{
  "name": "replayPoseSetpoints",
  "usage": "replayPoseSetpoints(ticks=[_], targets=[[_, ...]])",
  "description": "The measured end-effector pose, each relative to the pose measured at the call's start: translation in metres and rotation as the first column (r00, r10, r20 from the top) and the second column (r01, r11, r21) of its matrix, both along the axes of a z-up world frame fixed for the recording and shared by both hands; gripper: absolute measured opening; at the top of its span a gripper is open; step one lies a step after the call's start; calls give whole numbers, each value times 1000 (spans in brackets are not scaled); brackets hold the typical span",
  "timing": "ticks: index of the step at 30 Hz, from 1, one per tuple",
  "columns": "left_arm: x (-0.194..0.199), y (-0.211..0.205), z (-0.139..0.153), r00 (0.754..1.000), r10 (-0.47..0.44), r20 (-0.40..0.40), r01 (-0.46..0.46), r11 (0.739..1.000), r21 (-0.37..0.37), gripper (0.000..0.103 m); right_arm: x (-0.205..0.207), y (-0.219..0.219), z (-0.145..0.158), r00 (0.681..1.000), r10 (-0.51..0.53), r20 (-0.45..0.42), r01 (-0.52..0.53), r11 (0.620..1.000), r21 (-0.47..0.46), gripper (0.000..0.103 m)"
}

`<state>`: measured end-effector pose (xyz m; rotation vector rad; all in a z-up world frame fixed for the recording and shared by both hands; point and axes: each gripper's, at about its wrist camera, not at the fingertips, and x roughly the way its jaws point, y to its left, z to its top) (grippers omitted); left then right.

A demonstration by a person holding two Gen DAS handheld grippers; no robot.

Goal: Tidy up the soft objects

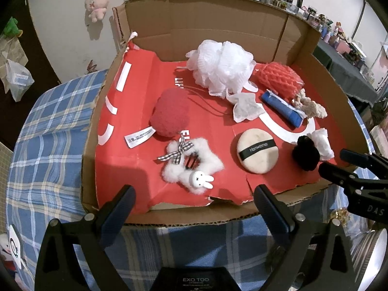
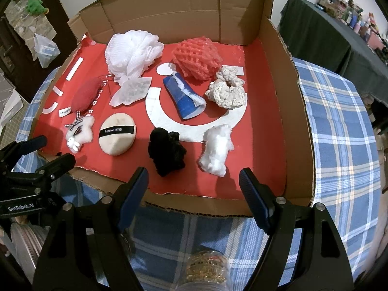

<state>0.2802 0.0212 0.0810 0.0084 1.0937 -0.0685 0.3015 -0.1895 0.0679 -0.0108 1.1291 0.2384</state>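
Note:
A cardboard box with a red floor holds several soft things: a white mesh pouf, a red foam net, a red heart sponge, a fluffy white bunny clip, a beige powder puff, a black pom, a cotton wad, a blue roll and a crochet scrunchie. My left gripper and right gripper are open and empty at the box's near edge.
The box rests on a blue plaid cloth. A clear jar stands below my right gripper. A crumpled white tissue lies in the box. A dark table with clutter stands at the back right.

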Motion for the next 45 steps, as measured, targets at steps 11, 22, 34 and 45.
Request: replayPoseSetpoints(ticks=[11,22,34,45], targets=[[0,1,-1,1000,2,0,-2,1000,1,100,-1,0,0,1000,0,2,0,1000,-1,77],[0,0,-1,1000,0,8,0,1000,16,100,0,0,1,1000,1,2,-1,1000,0,77],[0,-1,-1,1000,-1,8,1,1000,22,100,-1,-1,1,1000,1,4,-1,1000,0,77],[0,-1,-1,1000,-1,6,1,1000,20,100,0,-1,1,1000,-1,5,1,1000,2,77]])
